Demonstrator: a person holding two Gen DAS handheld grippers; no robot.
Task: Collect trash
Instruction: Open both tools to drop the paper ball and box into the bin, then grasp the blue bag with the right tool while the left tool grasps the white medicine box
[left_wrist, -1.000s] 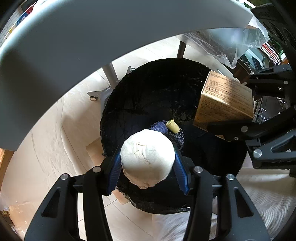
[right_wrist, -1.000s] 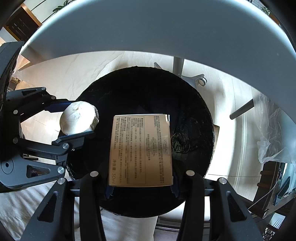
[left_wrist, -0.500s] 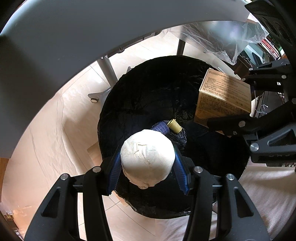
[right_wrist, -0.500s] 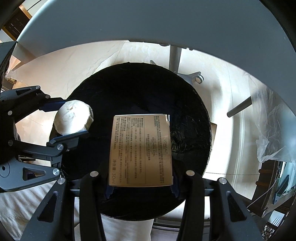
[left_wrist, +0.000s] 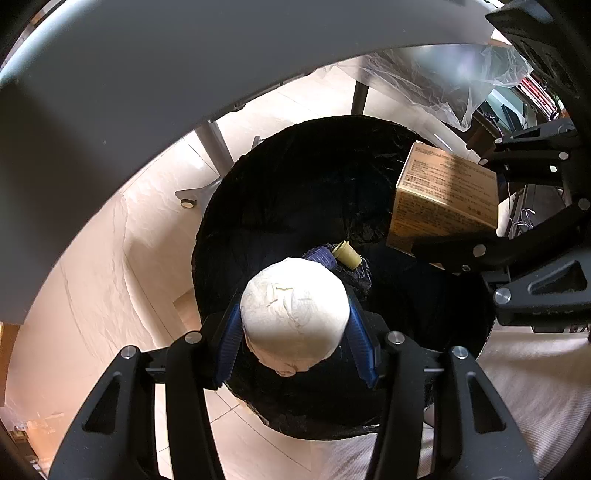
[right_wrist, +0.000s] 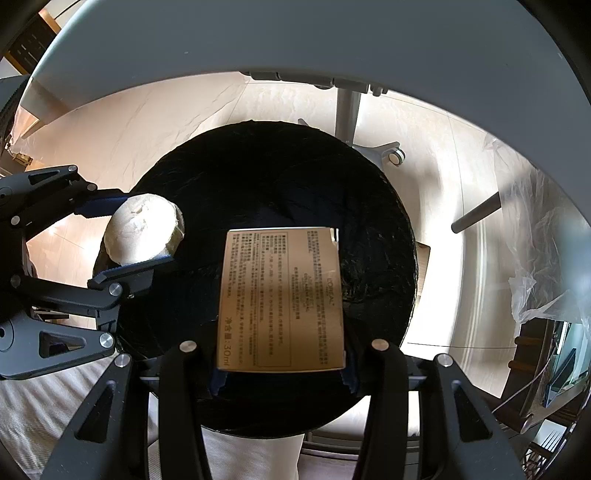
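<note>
Left wrist view only: inside the bin liner (left_wrist: 295, 192), a small tan stopper-like piece (left_wrist: 346, 254) beside a ribbed blue item (left_wrist: 320, 255), both deep in the black bag. Right wrist view shows the bin interior (right_wrist: 280, 184) as plain black; those two items are not visible there.

Right wrist view only: the printed face of the gold box (right_wrist: 282, 299) square-on. Legible: "L'OREAL" and "30ml", the latter next to Chinese characters; the rest is dense Chinese print too small to read. In the left view the box (left_wrist: 445, 199) appears tilted, two faces showing.

Left tool (left_wrist: 295, 336): blue pads closed against both sides of a crumpled white paper ball (left_wrist: 295, 317), held above the near side of the bin opening. Ball is rounded, creased, off-white; seen also at (right_wrist: 144, 229).

Right tool (right_wrist: 280, 373): jaws clamped on the box's lower edges, box held over the bin mouth.

Grey tabletop (right_wrist: 295, 33) edge arcs overhead; clear plastic film (right_wrist: 546, 258) at right.
</note>
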